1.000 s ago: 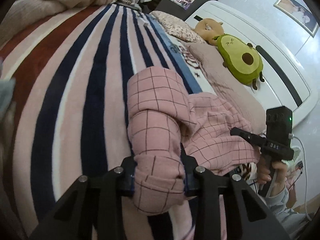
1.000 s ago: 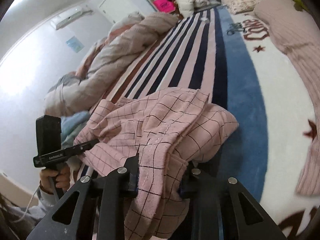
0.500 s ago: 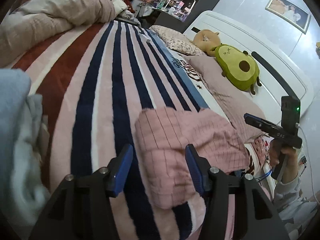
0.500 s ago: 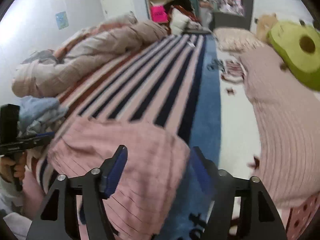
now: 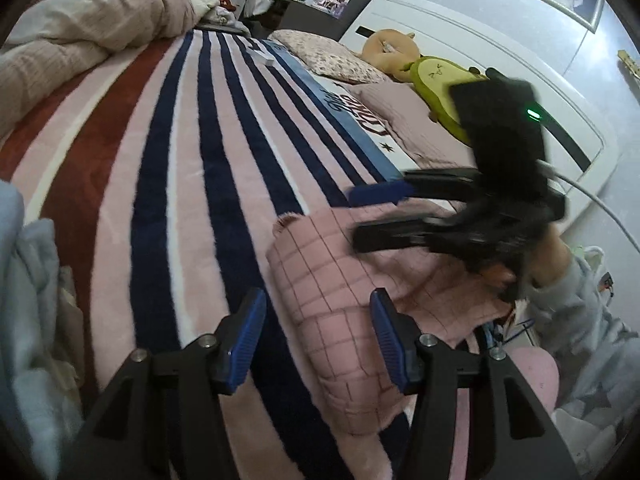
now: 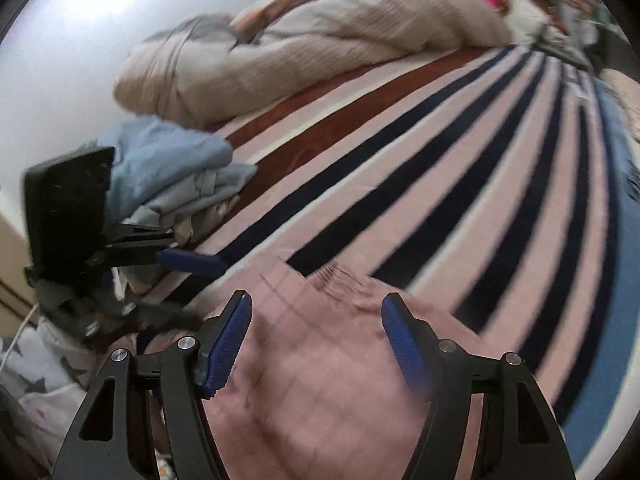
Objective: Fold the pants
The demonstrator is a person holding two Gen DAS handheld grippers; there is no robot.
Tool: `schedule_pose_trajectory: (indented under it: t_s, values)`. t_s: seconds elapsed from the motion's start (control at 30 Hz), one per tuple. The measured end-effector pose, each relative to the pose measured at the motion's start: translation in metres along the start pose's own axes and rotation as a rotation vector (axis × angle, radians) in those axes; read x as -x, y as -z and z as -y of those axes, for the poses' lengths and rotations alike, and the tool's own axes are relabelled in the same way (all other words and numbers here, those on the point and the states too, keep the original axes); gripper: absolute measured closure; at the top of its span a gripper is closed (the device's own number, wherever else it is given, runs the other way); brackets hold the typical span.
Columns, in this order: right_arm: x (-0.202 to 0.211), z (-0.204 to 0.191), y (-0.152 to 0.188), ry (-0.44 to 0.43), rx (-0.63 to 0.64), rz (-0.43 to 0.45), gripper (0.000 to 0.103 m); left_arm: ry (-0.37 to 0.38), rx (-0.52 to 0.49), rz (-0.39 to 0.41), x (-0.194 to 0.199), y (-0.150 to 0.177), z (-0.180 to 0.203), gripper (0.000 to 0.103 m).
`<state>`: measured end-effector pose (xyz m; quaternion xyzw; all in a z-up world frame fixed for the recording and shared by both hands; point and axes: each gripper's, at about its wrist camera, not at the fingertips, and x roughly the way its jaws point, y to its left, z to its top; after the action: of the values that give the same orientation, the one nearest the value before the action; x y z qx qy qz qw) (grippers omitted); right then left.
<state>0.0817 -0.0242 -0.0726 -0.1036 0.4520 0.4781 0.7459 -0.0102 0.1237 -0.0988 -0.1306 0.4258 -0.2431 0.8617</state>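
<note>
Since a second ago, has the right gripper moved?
Yes. In the left wrist view the right gripper has swung up over the pants, now hiding part of the avocado plush.

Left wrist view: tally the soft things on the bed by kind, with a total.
Plush toys: 2, avocado and tan plush
Pillows: 2, floral and pink
Pink checked pants: 1
Striped blanket: 1
Beige quilt: 1
Total: 7

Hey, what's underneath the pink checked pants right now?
The pink checked pants lie on the striped blanket, whose navy and pink stripes run out from under them. Whatever sits directly beneath the fabric is covered.
</note>
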Motion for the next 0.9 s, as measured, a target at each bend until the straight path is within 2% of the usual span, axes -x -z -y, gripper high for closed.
schedule_pose_trajectory:
  t_s: [0.07, 0.1, 0.13, 0.17, 0.2, 0.23, 0.27, 0.33, 0.43, 0.6, 0.7, 0.73, 0.8, 0.9]
  values:
    - [-0.018, 0.001, -0.009, -0.066, 0.022, -0.037, 0.040, 0.022, 0.001, -0.022, -0.003, 0.007, 0.004, 0.053]
    - [-0.022, 0.000, -0.009, -0.096, 0.026, -0.055, 0.044, 0.027, 0.003, -0.033, -0.005, 0.011, 0.006, 0.053]
    - [-0.028, -0.002, -0.008, -0.144, 0.034, -0.081, 0.061, 0.030, 0.011, -0.042, -0.008, 0.015, 0.006, 0.054]
    - [-0.032, -0.003, -0.008, -0.157, 0.041, -0.093, 0.073, 0.029, 0.023, -0.047, -0.009, 0.019, 0.006, 0.059]
    - [-0.035, -0.004, -0.008, -0.152, 0.050, -0.101, 0.092, 0.021, 0.033, -0.051, -0.011, 0.022, 0.005, 0.063]
    - [-0.033, -0.005, -0.006, -0.149, 0.057, -0.097, 0.095, 0.027, 0.040, -0.051, -0.012, 0.025, 0.004, 0.072]
    - [-0.031, -0.008, -0.005, -0.137, 0.073, -0.076, 0.098, 0.037, 0.047, -0.047, -0.012, 0.027, 0.004, 0.079]
    - [-0.028, -0.013, -0.004, -0.105, 0.078, -0.041, 0.102, 0.035, 0.032, -0.044, -0.011, 0.030, 0.008, 0.085]
    - [-0.021, -0.010, -0.007, -0.034, 0.064, 0.017, 0.103, 0.030, 0.016, -0.048, -0.008, 0.035, 0.014, 0.088]
    - [-0.014, 0.000, -0.012, -0.001, 0.033, 0.042, 0.103, 0.039, 0.032, -0.044, -0.005, 0.039, 0.017, 0.089]
    - [-0.012, 0.004, -0.018, -0.136, -0.010, 0.018, 0.096, 0.023, 0.017, -0.039, -0.005, 0.038, 0.019, 0.088]
    - [-0.014, 0.005, -0.019, -0.169, -0.017, -0.001, 0.068, 0.024, 0.015, -0.038, -0.007, 0.037, 0.018, 0.088]
    - [-0.018, 0.002, -0.022, -0.180, 0.013, -0.028, 0.033, 0.029, 0.020, -0.036, -0.007, 0.037, 0.016, 0.088]
    - [-0.033, -0.006, -0.021, -0.165, 0.062, -0.117, 0.034, 0.037, 0.031, -0.034, -0.007, 0.038, 0.012, 0.088]
